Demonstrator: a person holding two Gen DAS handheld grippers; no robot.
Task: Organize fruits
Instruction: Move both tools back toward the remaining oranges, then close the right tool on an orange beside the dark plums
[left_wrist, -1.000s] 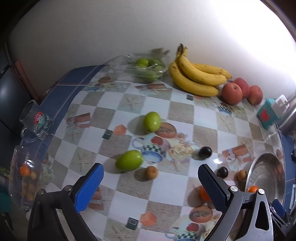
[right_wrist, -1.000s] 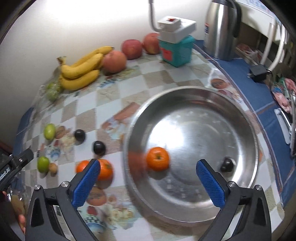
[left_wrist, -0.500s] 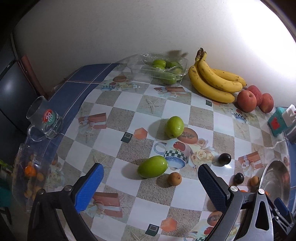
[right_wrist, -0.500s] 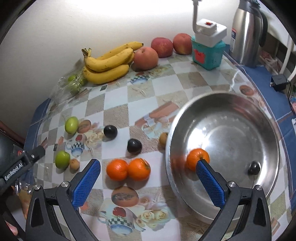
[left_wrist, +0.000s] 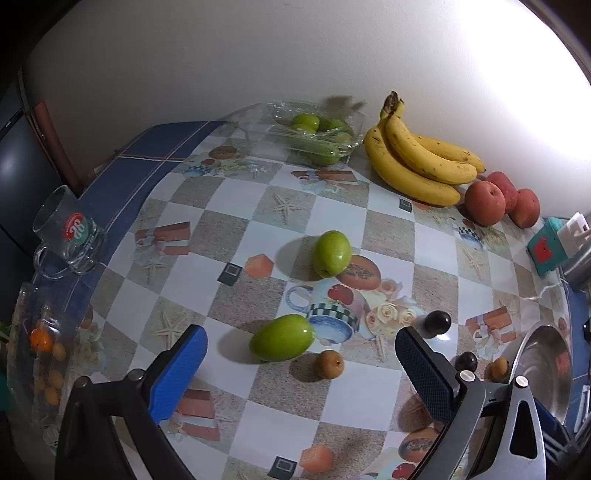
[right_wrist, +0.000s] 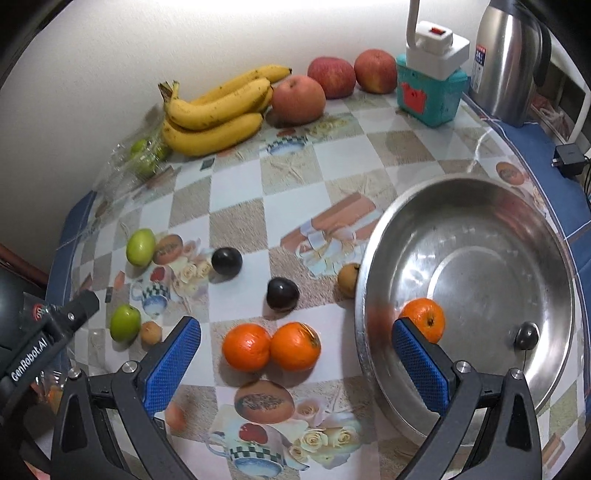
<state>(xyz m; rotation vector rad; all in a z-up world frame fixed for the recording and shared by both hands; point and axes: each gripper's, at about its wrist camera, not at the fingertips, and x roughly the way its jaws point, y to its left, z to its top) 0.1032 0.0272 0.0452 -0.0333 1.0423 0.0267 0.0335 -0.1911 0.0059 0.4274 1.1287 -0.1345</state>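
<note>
My left gripper hangs open over the table, just short of a green fruit and a small brown fruit. A second green fruit lies farther back. My right gripper is open and empty above two oranges that touch each other. To their right the steel bowl holds one orange and a small dark fruit. Two dark plums and a brown fruit lie on the tablecloth beside the bowl.
Bananas and three red apples line the back wall, with a clear tray of green fruit at their left. A teal box and a steel kettle stand back right. A glass mug sits at the left table edge.
Both grippers have pulled left and back. The bowl has slid toward the right of the right wrist view, and the two oranges now lie between the right fingers. Both stayed open.
</note>
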